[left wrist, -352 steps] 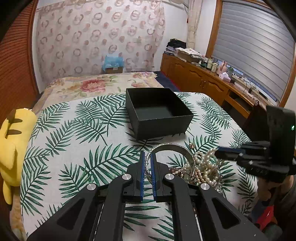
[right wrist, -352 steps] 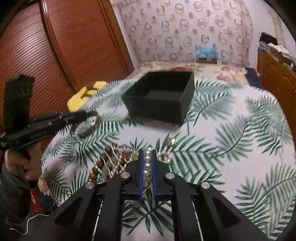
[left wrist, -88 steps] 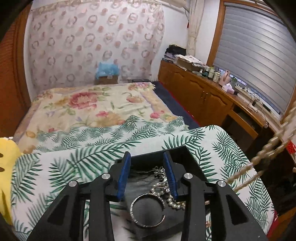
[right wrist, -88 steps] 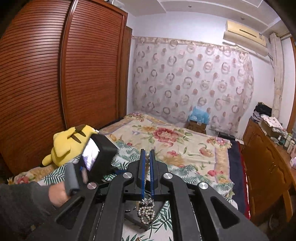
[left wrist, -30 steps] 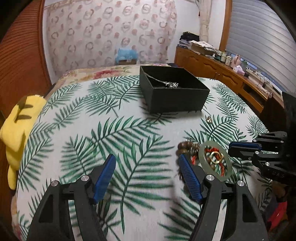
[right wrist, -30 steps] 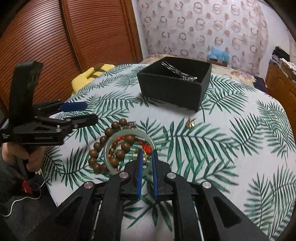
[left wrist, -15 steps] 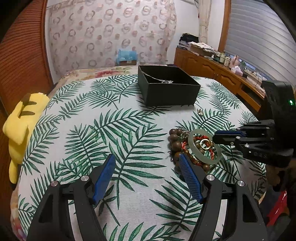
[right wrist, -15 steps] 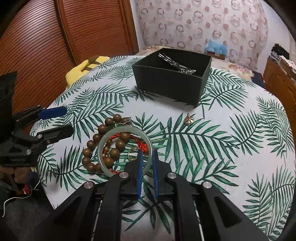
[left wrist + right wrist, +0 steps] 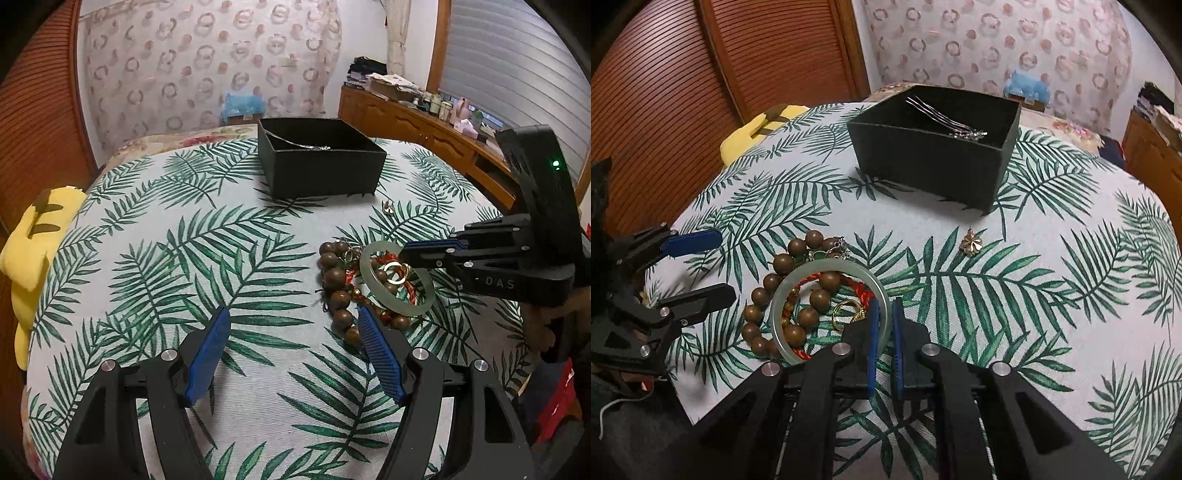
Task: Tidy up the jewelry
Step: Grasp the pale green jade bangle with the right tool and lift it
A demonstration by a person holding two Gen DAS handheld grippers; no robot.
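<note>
A pale green jade bangle (image 9: 827, 266) lies on the leaf-print cloth over a brown wooden bead bracelet (image 9: 783, 264), a red cord and a gold ring (image 9: 846, 310). My right gripper (image 9: 882, 306) is shut on the bangle's near rim; from the left wrist view it reaches in from the right (image 9: 404, 254) onto the bangle (image 9: 397, 284). My left gripper (image 9: 295, 321) is open and empty, just left of the bead bracelet (image 9: 334, 277). The black box (image 9: 934, 147) holds a silver chain (image 9: 945, 122). A small gold flower charm (image 9: 972, 242) lies before the box.
The round table (image 9: 147, 229) has its edge close at the front and right. A yellow plush toy (image 9: 31, 236) lies at the left edge. A bed (image 9: 177, 138) lies behind, a wooden sideboard (image 9: 413, 122) at the right, a slatted wardrobe (image 9: 683, 81) at the left.
Over the sequence the silver bracelet and pearls left the pile and chains lie in the box. In the last second the right gripper closed on the bangle's rim; the left gripper drew back slightly.
</note>
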